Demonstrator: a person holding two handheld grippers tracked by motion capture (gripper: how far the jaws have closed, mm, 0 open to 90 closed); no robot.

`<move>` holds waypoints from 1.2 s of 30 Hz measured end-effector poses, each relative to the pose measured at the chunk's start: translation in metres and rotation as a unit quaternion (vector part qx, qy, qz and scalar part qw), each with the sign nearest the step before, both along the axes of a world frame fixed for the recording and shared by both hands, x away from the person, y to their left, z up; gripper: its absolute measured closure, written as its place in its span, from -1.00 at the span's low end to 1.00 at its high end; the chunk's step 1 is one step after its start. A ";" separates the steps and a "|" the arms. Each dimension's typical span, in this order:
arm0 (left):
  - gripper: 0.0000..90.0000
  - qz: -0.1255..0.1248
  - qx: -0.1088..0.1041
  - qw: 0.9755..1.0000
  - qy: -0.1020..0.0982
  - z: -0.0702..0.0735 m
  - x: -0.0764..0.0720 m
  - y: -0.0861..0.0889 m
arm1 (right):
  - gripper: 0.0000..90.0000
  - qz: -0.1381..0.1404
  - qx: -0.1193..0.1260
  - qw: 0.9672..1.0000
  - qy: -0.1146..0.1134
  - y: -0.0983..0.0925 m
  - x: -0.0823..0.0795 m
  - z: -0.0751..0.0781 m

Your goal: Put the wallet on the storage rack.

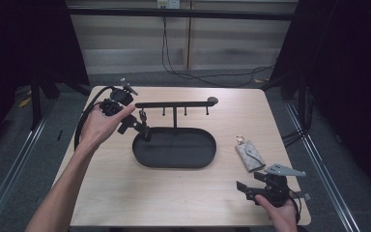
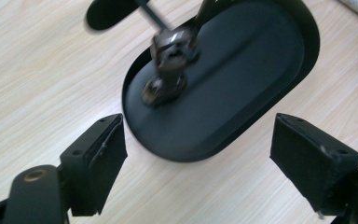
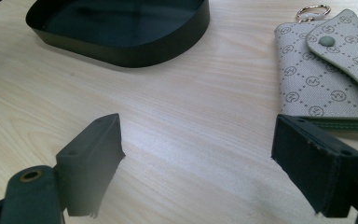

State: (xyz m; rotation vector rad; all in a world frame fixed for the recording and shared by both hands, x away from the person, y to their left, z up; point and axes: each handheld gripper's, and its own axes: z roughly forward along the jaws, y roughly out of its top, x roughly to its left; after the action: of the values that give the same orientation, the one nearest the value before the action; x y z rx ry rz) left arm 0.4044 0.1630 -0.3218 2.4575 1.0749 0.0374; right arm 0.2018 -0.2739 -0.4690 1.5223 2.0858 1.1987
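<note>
A black oval tray carries a post with a hooked crossbar. A dark key fob hangs from the bar's left part and looks blurred in the left gripper view. My left gripper hovers over the tray's left end, open, with nothing between its fingers. A beige patterned key pouch with a metal ring lies flat on the table to the right of the tray. My right gripper stands open just in front of the pouch, near the table's front right corner, apart from it.
The wooden table has bare surface in front of the tray. Dark curtains flank both sides, and cables run along the floor behind the table. The tray's wall lies ahead of the right gripper.
</note>
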 end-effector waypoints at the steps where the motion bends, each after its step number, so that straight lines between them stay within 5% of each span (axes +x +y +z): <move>1: -0.60 0.002 -0.001 1.000 -0.003 -0.001 -0.002 0.004 | -0.65 -0.002 0.000 1.000 0.000 0.000 0.000 0.000; 10: -0.56 -0.001 -0.024 0.999 -0.043 -0.007 -0.021 0.028 | -0.65 -0.010 0.001 1.000 0.005 0.000 0.004 -0.001; 22: -0.54 0.005 -0.058 0.997 -0.060 -0.038 -0.051 0.052 | -0.65 -0.016 0.000 1.000 0.000 -0.001 0.001 0.000; 28: -0.54 0.018 -0.095 0.993 -0.071 -0.055 -0.062 0.066 | -0.64 -0.016 -0.002 1.000 0.000 0.000 0.001 0.000; 36: -0.53 0.036 -0.107 0.989 -0.091 -0.067 -0.078 0.071 | -0.64 -0.020 -0.004 1.000 -0.002 0.000 0.001 0.000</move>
State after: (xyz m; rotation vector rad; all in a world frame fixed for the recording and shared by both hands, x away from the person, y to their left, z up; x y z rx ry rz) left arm 0.3266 0.2335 -0.3892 2.1779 1.0302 0.1576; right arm 0.2029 -0.2742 -0.4687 1.5490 2.0459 1.1780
